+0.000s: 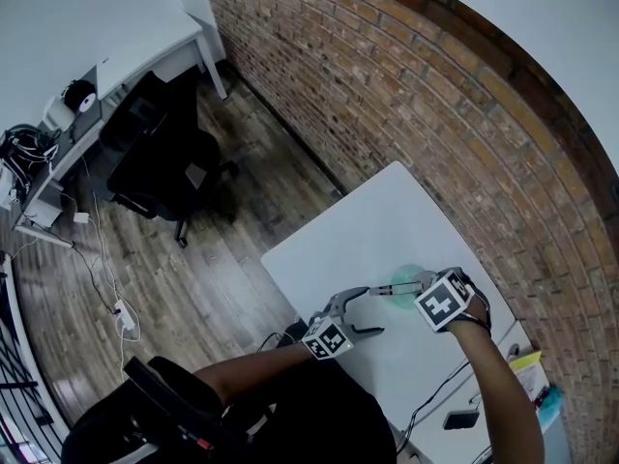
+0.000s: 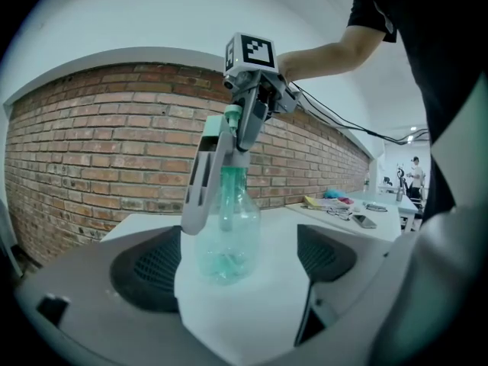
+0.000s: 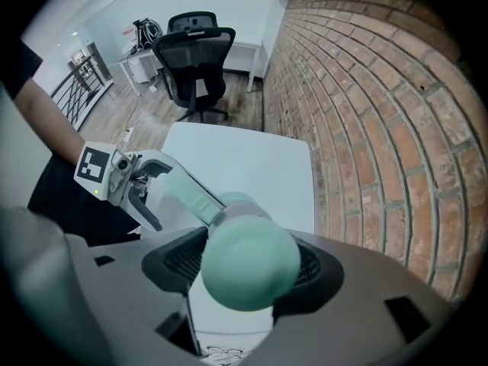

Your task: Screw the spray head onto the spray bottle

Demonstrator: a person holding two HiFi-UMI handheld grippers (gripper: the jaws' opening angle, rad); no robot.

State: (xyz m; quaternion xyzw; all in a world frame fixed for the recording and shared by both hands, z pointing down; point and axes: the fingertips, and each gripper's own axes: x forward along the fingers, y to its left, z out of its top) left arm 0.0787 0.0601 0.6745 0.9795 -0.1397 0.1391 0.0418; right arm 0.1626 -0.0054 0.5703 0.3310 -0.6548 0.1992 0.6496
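Note:
A clear green spray bottle (image 2: 229,235) stands upright on the white table (image 2: 267,311), seen small in the head view (image 1: 408,280). Its green spray head (image 3: 252,261) sits on the neck. My right gripper (image 3: 252,271) points down from above and is shut on that head, both pads against its sides. One pale slotted finger (image 2: 200,185) of it hangs down beside the bottle. My left gripper (image 2: 238,269) lies nearly level with its jaws wide apart. The bottle's base stands between and just ahead of the pads, with a gap on each side. In the head view both grippers, left (image 1: 372,309) and right (image 1: 426,293), meet at the bottle.
A brick wall (image 1: 435,114) runs along the table's far side. A phone (image 2: 364,221), glasses (image 2: 339,212) and cables lie on the table further along. On the wooden floor a black office chair (image 1: 155,158) stands by a desk (image 1: 58,153).

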